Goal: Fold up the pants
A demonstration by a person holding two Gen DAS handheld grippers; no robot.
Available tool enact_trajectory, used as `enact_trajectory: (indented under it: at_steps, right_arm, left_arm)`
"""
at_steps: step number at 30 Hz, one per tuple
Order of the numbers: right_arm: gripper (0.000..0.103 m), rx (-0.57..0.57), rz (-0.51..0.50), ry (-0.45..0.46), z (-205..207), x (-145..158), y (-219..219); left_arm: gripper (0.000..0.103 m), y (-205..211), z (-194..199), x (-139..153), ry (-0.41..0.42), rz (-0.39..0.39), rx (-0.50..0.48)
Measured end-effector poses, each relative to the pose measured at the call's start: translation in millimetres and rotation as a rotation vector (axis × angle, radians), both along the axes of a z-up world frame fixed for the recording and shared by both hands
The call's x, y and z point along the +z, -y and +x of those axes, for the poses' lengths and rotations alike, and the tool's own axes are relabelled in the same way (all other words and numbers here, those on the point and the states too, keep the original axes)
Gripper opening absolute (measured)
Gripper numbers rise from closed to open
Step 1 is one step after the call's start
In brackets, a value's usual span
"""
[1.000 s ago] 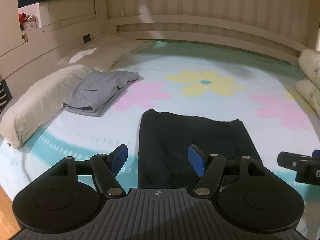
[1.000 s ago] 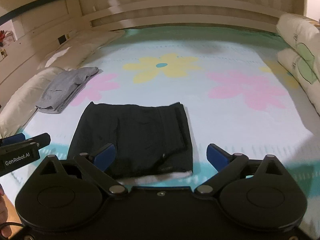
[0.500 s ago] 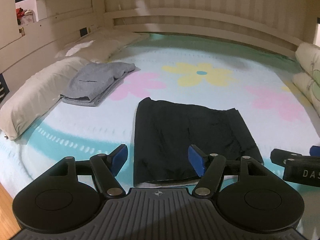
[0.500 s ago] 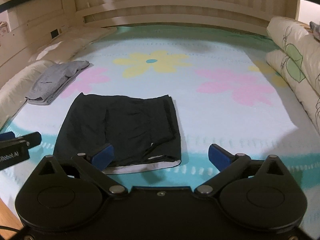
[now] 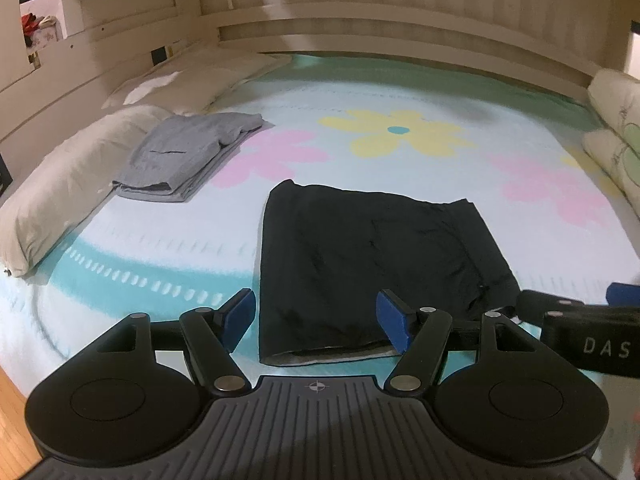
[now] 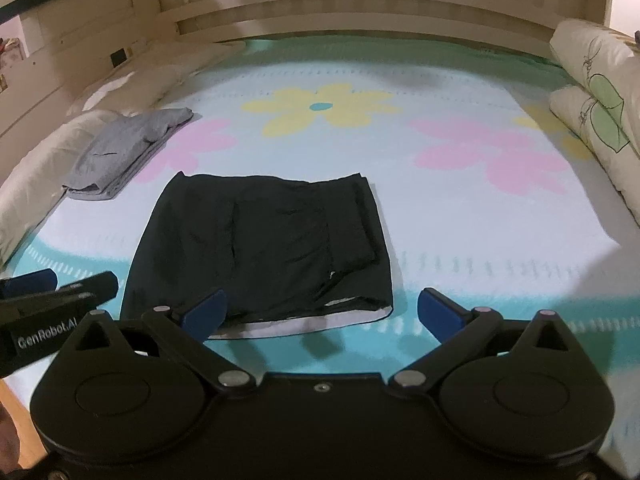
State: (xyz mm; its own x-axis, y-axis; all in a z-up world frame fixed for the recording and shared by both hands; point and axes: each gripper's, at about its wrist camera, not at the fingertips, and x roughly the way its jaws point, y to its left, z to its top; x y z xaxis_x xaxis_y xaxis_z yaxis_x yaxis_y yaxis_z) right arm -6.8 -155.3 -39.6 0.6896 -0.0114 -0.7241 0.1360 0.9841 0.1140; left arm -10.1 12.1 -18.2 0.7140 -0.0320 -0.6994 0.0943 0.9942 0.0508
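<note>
I see the black pants lying folded flat on the bed, well apart from the folded gray clothes by the pillow. My left gripper and right gripper hover above the near hem, jaws wide, holding nothing

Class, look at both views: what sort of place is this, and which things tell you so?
Most likely a bedroom, seen from over a bed. The clues: a flower-print sheet spread wide, pillows along its left side, and a pale wooden frame at the far edge. Folded black pants lie on the sheet.
</note>
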Motion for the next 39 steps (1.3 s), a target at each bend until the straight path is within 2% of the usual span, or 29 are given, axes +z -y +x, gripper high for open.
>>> enact_trajectory:
  at_steps: [39]
  right_arm:
    - [0.102, 0.005, -0.002, -0.029, -2.4, -3.1, -1.0]
  left_arm:
    - [0.066, 2.6, -1.9, -1.5, -0.014, 0.014, 0.0]
